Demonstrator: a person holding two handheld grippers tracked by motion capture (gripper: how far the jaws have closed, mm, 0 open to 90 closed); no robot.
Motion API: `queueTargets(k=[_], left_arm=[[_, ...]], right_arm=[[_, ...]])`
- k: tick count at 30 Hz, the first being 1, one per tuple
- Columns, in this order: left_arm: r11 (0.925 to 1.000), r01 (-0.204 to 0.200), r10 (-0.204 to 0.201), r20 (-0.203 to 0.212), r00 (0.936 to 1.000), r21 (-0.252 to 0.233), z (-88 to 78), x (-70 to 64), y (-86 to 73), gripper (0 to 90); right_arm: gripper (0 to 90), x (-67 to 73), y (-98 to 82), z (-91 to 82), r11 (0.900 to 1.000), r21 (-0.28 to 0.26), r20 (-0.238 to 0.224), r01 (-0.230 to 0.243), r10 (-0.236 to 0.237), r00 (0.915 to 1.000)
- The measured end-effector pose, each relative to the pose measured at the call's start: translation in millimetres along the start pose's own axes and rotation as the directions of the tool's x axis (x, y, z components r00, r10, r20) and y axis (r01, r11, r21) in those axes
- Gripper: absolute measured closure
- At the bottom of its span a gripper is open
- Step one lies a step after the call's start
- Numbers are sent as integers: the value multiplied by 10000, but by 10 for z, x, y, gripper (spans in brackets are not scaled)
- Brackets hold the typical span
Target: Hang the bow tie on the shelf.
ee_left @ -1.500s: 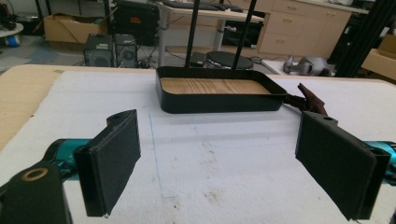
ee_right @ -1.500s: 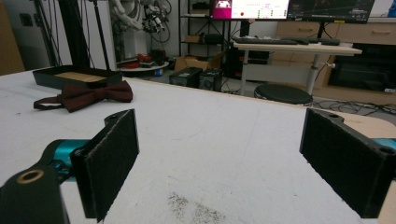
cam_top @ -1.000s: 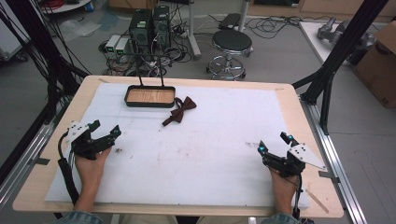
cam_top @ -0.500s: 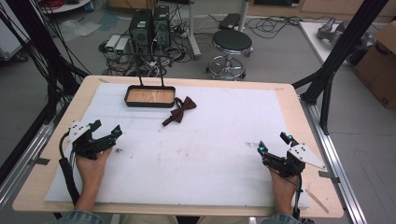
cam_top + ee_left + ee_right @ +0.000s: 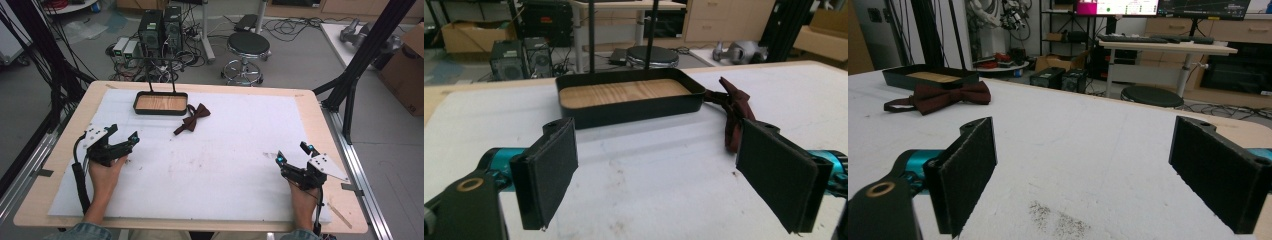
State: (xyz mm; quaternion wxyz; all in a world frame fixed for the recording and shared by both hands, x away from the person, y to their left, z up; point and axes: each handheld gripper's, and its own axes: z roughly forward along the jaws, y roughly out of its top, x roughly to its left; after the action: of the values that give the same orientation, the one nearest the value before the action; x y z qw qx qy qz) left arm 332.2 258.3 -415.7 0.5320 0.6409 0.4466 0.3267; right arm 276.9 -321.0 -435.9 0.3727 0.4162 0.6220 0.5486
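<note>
Left gripper [image 5: 121, 140] rests low on the white mat [image 5: 225, 165] at the near left, held in the person's left hand [image 5: 106, 172]. Its jaws stand wide apart with nothing between them. In the left gripper view the gap between the pads [image 5: 549, 170] frames bare mat, with the tray beyond.

Right gripper [image 5: 292, 153] sits at the near right of the mat, gripped by the right hand [image 5: 301, 200]. Jaws likewise spread, nothing held. The right gripper view shows bare mat between the pads [image 5: 965, 172], with a small patch of dark specks [image 5: 1058, 217] on the mat just ahead of them.

Bow tie [image 5: 191, 118], dark brown, lies flat on the mat at the far centre-left, well apart from both grippers. It is closer to the left gripper than to the right. Its strap trails toward the near left. In the left gripper view the bow tie [image 5: 734, 112] lies right of the tray, one end touching or just beside the tray's right corner; contact cannot be confirmed.

Tray [image 5: 160, 111], black-walled with a wooden floor, stands at the far left of the mat, just left of the bow tie. Two thin black uprights rise from its far edge. Nothing lies in the tray.

Table [image 5: 60, 150] edge, pale wood, borders the mat on all sides
</note>
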Motion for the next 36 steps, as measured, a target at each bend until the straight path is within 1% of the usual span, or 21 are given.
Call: queueTargets(k=[2, 3, 5, 10, 15, 18, 20, 22, 23, 26, 28, 29, 32, 34, 36], left_arm=[[10000, -18, 18, 143, 9999, -4, 70, -21, 49, 192], [10000, -17, 17, 191, 9998, -8, 106, -32, 70, 192], [9999, -140, 138, 274, 9995, 61, 201, -47, 111, 196], [9993, -59, 41, 508, 9987, 367, 426, -74, 175, 196], [9990, -66, 33, 736, 9973, 446, 620, -155, 218, 198], [9992, -126, 85, 1048, 9945, 382, 734, -223, 265, 213], [9988, -288, 238, 1252, 9918, 384, 813, -271, 301, 223], [9986, -379, 317, 1554, 9873, 370, 906, -313, 337, 226], [9984, -423, 357, 1616, 9862, 375, 945, -332, 351, 225], [9975, -554, 457, 1960, 9795, 442, 1060, -393, 396, 224], [9973, -619, 517, 2272, 9725, 383, 1123, -435, 413, 224], [9966, -733, 621, 2370, 9695, 387, 1157, -466, 424, 224], [9957, -882, 778, 2627, 9617, 280, 1255, -563, 434, 228], [9938, -1019, 855, 2832, 9552, 439, 1349, -637, 446, 228], [9919, -1163, 965, 2945, 9507, 502, 1420, -692, 456, 229]], right_arm=[[108, -2, 0, 4, 9999, 1, -1, 123, -123, 9999], [108, -2, 0, 4, 9999, 1, -1, 123, -123, 9999], [108, 4, 0, 6, 10000, 5, -14, 74, -74, 10000], [108, 5, 0, 9, 10000, 8, -30, 85, -85, 10000], [108, 8, 0, 9, 10000, 15, -49, 66, -66, 10000], [108, 5, 1, 10, 9999, -35, -56, 132, -132, 9999], [108, 4, 1, 10, 9999, -37, -63, 135, -135, 9999], [108, 6, 0, 9, 10000, -7, -85, 98, -98, 9999], [108, 6, 1, 8, 10000, -11, -71, 89, -89, 9999], [108, 5, 0, 9, 10000, -10, -75, 86, -87, 9999], [108, 5, 1, 11, 9999, -52, -104, 113, -114, 9999], [108, 5, 1, 11, 9999, -52, -104, 113, -114, 9999], [108, 8, 1, 12, 9999, -18, -117, 114, -114, 9999], [108, 9, 0, 14, 10000, -5, -118, 93, -93, 9999], [108, 8, 0, 13, 9999, -7, -110, 113, -113, 9999]])
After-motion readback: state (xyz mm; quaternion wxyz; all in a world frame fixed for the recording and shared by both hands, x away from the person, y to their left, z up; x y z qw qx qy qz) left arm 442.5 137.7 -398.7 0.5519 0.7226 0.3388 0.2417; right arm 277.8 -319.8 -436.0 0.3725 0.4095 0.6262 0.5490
